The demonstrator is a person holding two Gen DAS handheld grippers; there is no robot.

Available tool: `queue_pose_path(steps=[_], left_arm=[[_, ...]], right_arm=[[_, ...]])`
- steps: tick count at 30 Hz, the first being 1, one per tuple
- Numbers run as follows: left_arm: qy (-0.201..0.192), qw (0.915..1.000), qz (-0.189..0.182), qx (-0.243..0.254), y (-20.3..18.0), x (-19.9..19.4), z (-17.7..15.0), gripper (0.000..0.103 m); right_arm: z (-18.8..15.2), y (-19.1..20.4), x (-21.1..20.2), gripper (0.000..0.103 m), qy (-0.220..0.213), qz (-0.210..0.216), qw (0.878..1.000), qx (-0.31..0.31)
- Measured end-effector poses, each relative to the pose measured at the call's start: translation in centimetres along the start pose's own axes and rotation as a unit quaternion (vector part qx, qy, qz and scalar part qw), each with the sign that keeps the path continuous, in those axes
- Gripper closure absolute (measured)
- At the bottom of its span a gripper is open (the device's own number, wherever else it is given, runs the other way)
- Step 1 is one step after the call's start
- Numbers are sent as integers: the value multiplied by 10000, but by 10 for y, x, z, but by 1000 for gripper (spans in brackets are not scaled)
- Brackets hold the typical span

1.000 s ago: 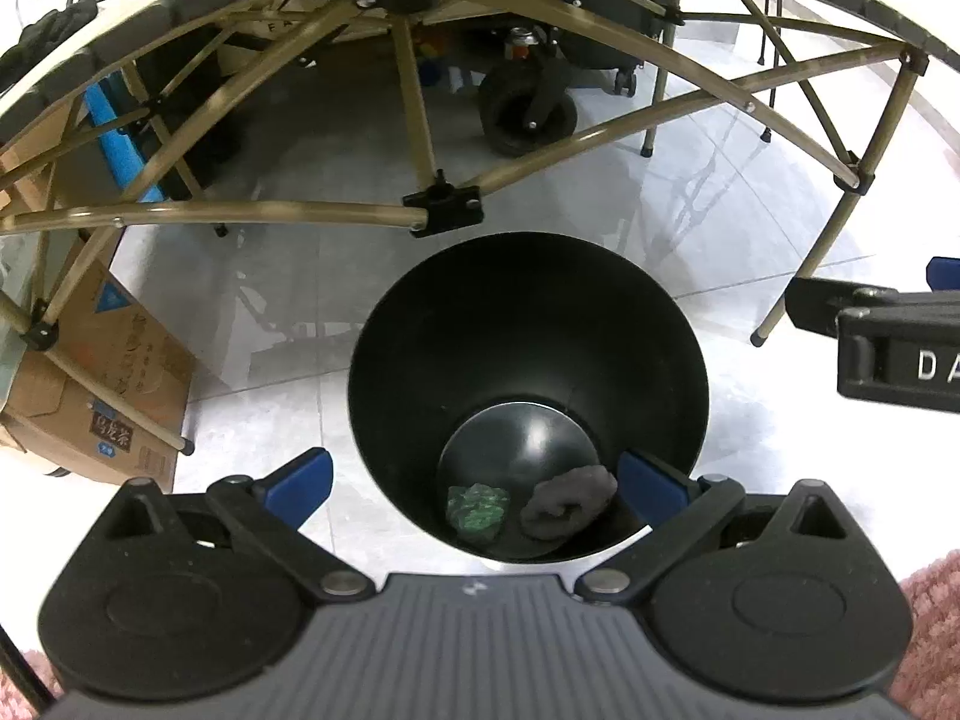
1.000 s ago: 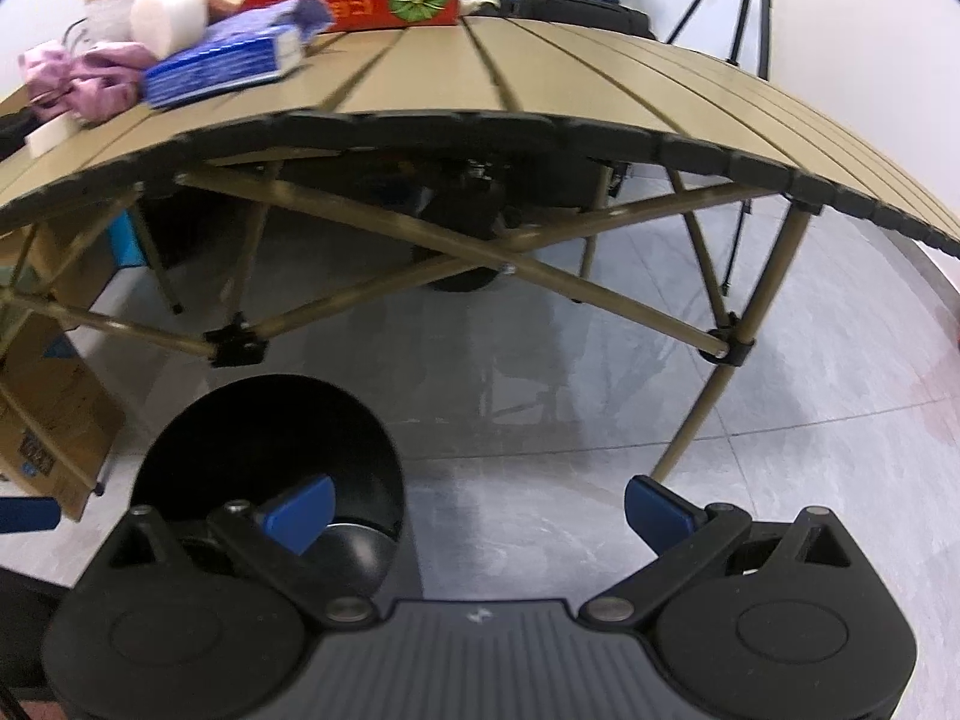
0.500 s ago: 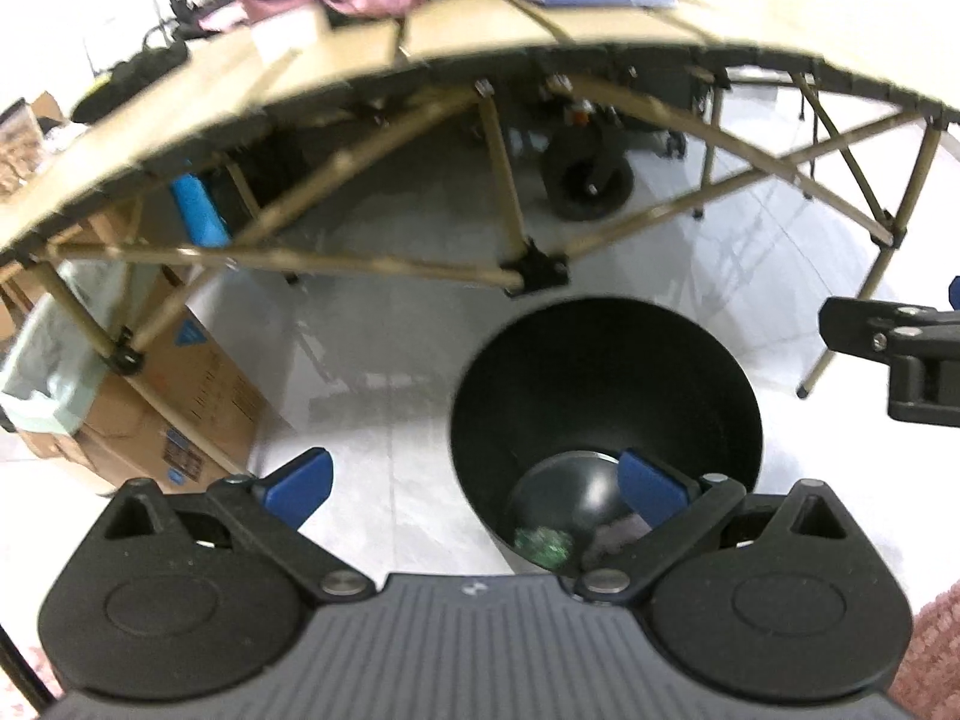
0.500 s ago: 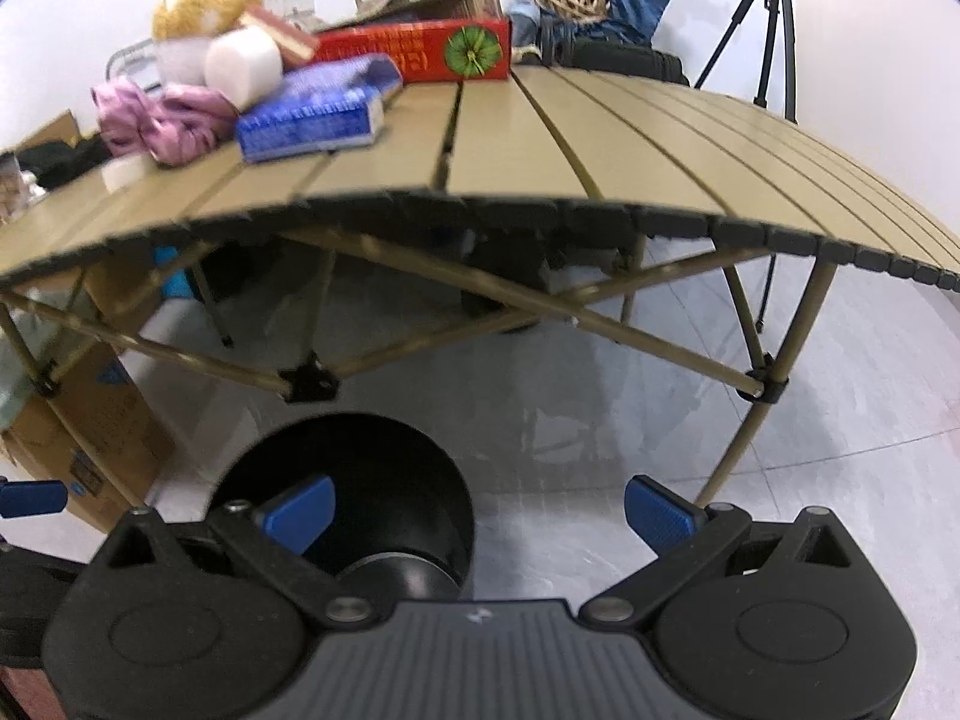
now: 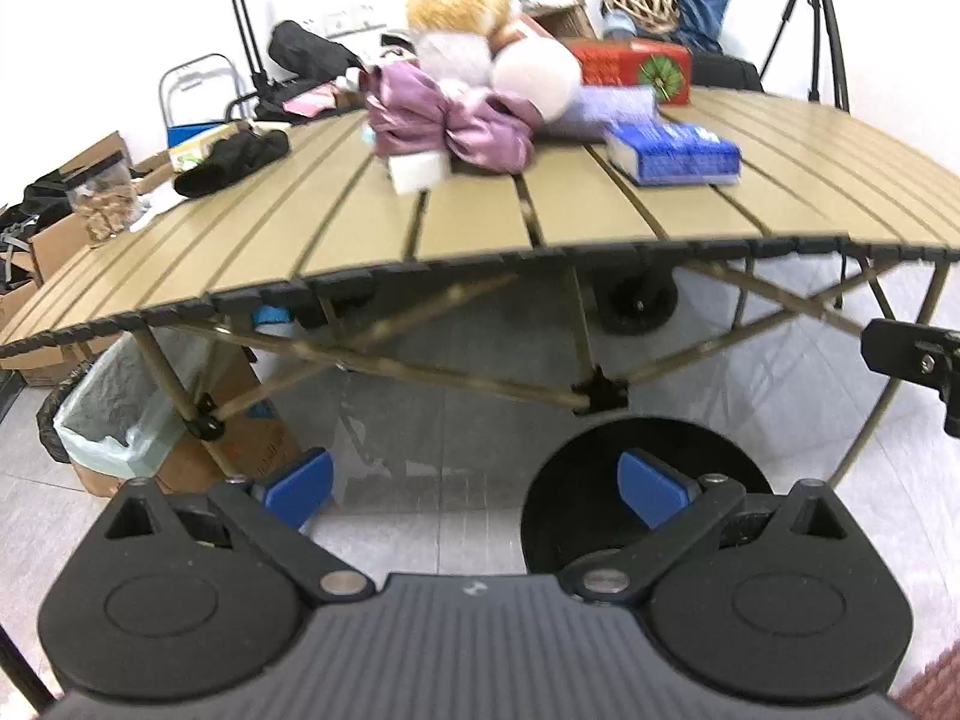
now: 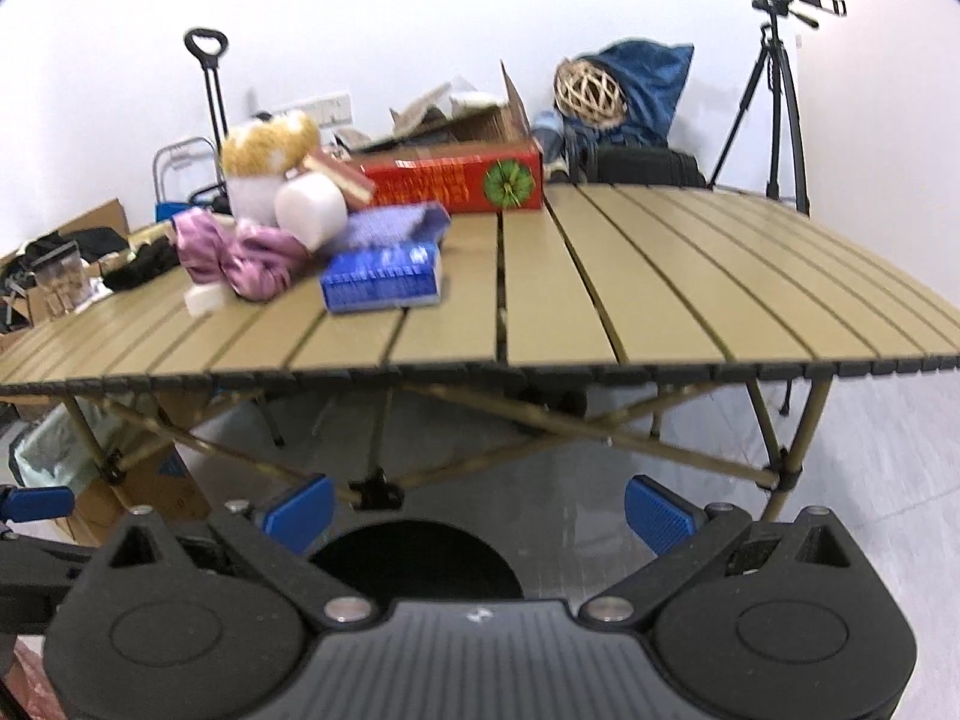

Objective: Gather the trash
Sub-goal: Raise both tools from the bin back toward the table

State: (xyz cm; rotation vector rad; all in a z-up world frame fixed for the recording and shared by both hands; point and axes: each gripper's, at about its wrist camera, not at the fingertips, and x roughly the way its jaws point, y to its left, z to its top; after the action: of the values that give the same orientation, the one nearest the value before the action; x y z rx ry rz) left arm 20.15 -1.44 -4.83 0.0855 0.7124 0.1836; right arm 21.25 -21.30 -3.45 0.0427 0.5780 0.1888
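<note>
Both grippers hang low in front of the slatted folding table [image 6: 660,276], each with its blue-padded fingers spread wide and nothing between them: the left gripper [image 5: 474,489] and the right gripper [image 6: 477,507]. The black trash bin [image 5: 600,480] stands on the tiled floor just under the table's near edge; from the left camera the gripper body and one blue pad cover its lower half, and from the right camera only the top arc of the rim [image 6: 414,531] clears the gripper, so whatever lies inside cannot be seen. On the tabletop a blurred heap crowds the far left part: a crumpled pink cloth [image 5: 450,120], a blue packet [image 6: 384,279], a white block [image 5: 420,171] and a red box [image 6: 462,180]. Motion blur softens their edges. A bin lined with a pale green bag [image 5: 114,420] sits under the table's left end, partly behind a leg.
</note>
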Motion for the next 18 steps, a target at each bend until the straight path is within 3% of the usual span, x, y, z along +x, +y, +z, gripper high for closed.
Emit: queue_pose_path(steps=[18], left_arm=[[-1012,9939,158,-399,22,-18,53,0]], right_arm=[[51,19,-2,0,-991,287,9943,-267]])
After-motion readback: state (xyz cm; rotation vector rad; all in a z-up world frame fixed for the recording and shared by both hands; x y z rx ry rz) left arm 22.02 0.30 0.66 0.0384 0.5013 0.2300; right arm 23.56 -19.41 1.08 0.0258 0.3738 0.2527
